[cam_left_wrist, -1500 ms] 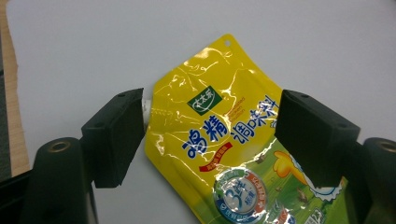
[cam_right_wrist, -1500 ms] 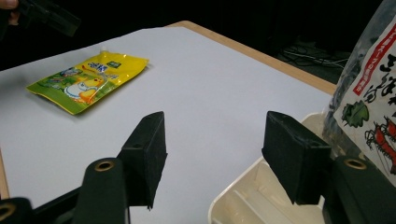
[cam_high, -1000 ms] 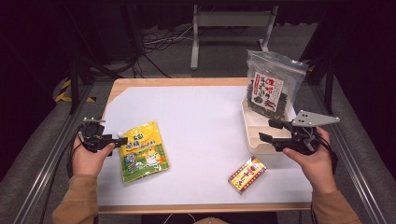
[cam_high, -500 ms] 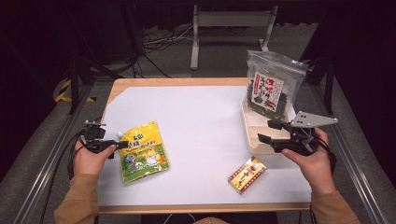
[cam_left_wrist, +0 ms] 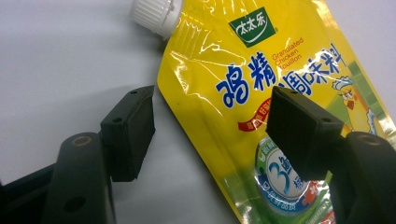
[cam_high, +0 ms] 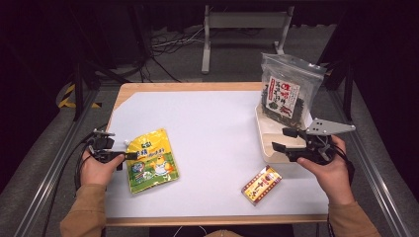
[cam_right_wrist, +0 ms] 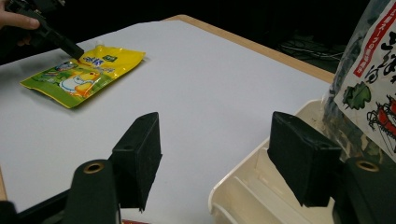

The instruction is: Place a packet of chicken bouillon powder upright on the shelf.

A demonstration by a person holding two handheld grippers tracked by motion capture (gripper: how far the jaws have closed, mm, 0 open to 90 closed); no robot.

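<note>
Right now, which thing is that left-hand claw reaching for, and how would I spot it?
Find the white table and its left edge. The yellow pouch lies flat there, under the left gripper. Unlike its neighbours, it has a white screw cap.

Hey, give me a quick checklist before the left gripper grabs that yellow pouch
1. Left gripper open: ok; its jaws have just been closing a little, and a gap remains.
2. Yellow pouch edge between the fingers: ok; one finger sits over the pouch, the other over the white table.
3. Fingers pressing on the pouch: cannot tell, looks not yet.
4. Pouch lying flat, white cap on: ok.
5. Right gripper out of the way: ok; open at the cream tray, far from the pouch.
6. Tray room beside the seaweed bag: ok, near part bare.
</note>
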